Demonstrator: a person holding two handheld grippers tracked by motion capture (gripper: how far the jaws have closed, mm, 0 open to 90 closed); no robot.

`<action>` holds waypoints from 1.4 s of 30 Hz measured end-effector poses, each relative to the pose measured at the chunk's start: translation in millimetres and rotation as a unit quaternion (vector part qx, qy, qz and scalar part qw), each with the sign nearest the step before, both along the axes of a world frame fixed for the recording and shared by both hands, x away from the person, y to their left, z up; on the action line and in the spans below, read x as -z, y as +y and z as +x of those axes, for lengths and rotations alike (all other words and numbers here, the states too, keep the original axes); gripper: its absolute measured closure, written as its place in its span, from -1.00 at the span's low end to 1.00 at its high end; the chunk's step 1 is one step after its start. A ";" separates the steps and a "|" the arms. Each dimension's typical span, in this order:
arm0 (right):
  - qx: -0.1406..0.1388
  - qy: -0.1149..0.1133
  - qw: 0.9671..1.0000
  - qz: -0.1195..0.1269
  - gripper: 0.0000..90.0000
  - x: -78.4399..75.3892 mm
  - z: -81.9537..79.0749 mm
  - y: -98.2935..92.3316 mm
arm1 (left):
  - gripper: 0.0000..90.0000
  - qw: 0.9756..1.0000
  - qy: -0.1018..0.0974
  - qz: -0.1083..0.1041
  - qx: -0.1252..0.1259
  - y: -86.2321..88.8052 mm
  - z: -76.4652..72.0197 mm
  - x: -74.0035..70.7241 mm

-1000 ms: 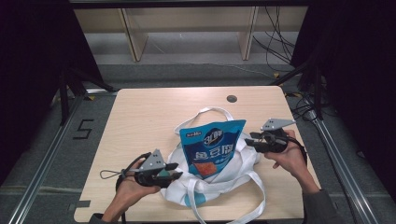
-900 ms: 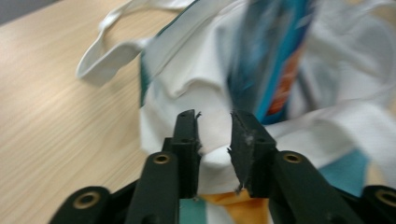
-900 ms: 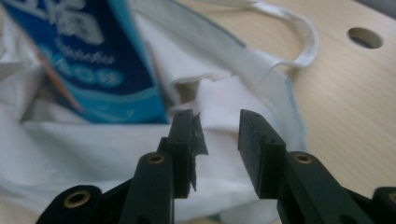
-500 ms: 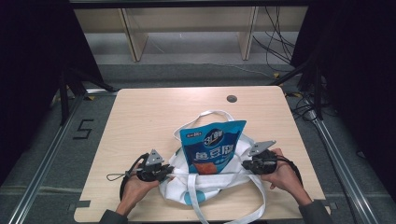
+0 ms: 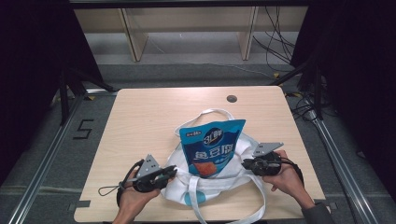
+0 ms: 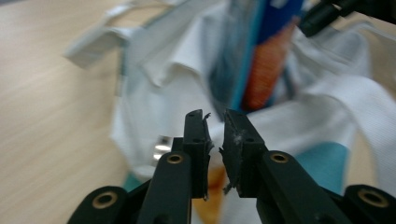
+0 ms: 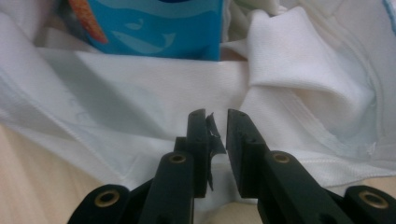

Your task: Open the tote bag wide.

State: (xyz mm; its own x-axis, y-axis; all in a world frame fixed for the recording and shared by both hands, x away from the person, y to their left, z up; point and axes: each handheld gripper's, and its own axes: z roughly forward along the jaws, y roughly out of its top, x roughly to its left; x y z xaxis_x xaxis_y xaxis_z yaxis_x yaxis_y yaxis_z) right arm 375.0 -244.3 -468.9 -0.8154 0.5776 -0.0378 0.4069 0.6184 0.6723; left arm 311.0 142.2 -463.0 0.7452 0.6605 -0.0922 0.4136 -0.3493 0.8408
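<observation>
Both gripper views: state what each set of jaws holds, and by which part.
Nothing. The left gripper and right gripper each show a narrow empty gap, having just been reopening slightly, close in front of the white tote bag.

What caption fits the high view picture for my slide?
Two grippers, left and right, flank a white bag holding a blue snack pack on a wooden table.

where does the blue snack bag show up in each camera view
High view: the blue snack bag stands at table centre in the white tote bag.
Left gripper view: blurred blue and orange strip at upper centre-right, beyond the jaws.
Right gripper view: its blue lower part at top centre-left.
Shared landmark: the white tote bag around it.
</observation>
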 end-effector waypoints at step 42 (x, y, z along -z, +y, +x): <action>0.060 0.011 0.998 -0.006 0.90 32.6 56.5 26.9 | 0.73 0.996 -0.002 0.072 -0.060 -20.5 125.3 50.2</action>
State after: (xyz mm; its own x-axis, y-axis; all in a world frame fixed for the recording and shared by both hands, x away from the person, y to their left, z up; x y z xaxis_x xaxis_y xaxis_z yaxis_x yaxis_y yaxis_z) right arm 431.5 -217.4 -501.5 -0.7410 0.6709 -0.0283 0.4928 0.5719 0.6558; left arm 436.2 121.6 -513.3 0.6601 0.7511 0.0120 0.4567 -0.4140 0.7875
